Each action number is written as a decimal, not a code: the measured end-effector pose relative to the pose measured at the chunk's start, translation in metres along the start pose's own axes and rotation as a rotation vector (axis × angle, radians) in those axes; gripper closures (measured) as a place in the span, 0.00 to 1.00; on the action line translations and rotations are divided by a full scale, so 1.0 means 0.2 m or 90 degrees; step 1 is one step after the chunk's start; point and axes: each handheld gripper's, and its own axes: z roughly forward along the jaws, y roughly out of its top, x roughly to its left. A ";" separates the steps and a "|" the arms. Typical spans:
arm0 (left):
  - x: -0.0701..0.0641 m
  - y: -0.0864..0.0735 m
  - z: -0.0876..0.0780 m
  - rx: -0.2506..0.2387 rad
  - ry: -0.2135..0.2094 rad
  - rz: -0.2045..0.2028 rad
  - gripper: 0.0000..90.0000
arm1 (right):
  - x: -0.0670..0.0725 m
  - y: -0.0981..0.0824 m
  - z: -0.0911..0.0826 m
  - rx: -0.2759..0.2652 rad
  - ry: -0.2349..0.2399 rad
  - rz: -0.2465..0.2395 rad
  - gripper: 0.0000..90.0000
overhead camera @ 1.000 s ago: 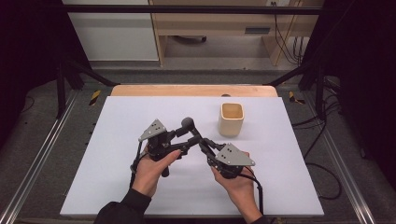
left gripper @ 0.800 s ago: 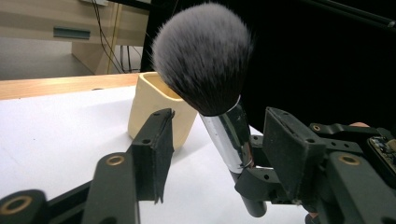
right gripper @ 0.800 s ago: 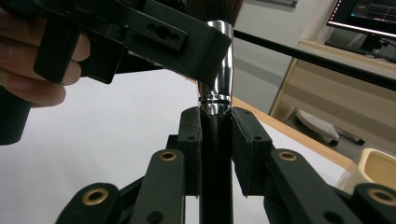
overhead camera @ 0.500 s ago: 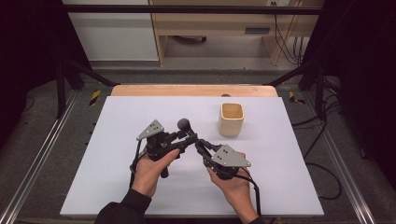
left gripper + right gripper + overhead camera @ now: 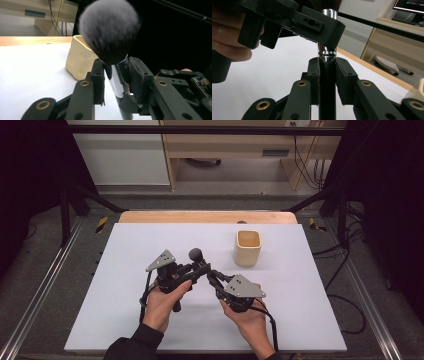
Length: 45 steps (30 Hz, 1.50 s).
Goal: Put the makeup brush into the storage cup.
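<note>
Both sets of fingers grasp one makeup brush (image 5: 195, 256), held upright above the tabletop (image 5: 125, 245). The right gripper (image 5: 327, 62) is clenched on the dark handle; the left gripper (image 5: 115, 75), its fingers having just been closing, clamps the shiny collar above — bristles on top. The cup (image 5: 247, 247) stands near, beyond and to the right — nearer the right hand.
</note>
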 end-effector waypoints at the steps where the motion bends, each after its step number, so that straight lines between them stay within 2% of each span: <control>1: 0.00 0.00 0.00 0.000 -0.001 0.003 0.76 | 0.00 0.00 0.00 0.002 0.000 0.001 0.83; 7: -0.02 0.00 0.00 -0.002 0.012 0.027 0.78 | -0.01 0.01 0.01 0.021 0.013 0.006 0.81; 9: -0.03 0.00 0.00 -0.003 0.024 0.044 0.79 | -0.02 0.01 0.02 0.033 0.015 0.003 0.71; 12: -0.03 0.00 0.00 -0.009 0.031 0.050 0.79 | -0.02 0.02 0.03 0.053 0.005 -0.001 0.60; 16: -0.05 0.00 0.00 -0.003 0.043 0.073 0.79 | -0.02 0.02 0.05 0.075 0.014 0.002 0.58; 20: -0.06 0.00 0.00 0.002 0.056 0.096 0.79 | -0.02 0.02 0.08 0.093 0.025 0.016 0.61; 29: -0.08 -0.01 0.01 0.004 0.060 0.106 0.79 | -0.03 0.05 0.10 0.099 0.029 0.029 0.81; 37: -0.07 -0.02 0.00 0.000 0.061 0.102 0.79 | -0.03 0.05 0.11 0.096 0.041 0.039 0.80; 40: -0.07 -0.02 0.00 0.000 0.062 0.103 0.79 | -0.02 0.05 0.12 0.098 0.040 0.040 0.82; 45: -0.06 -0.03 -0.01 -0.003 0.058 0.086 0.78 | -0.02 0.05 0.12 0.105 0.041 0.038 0.82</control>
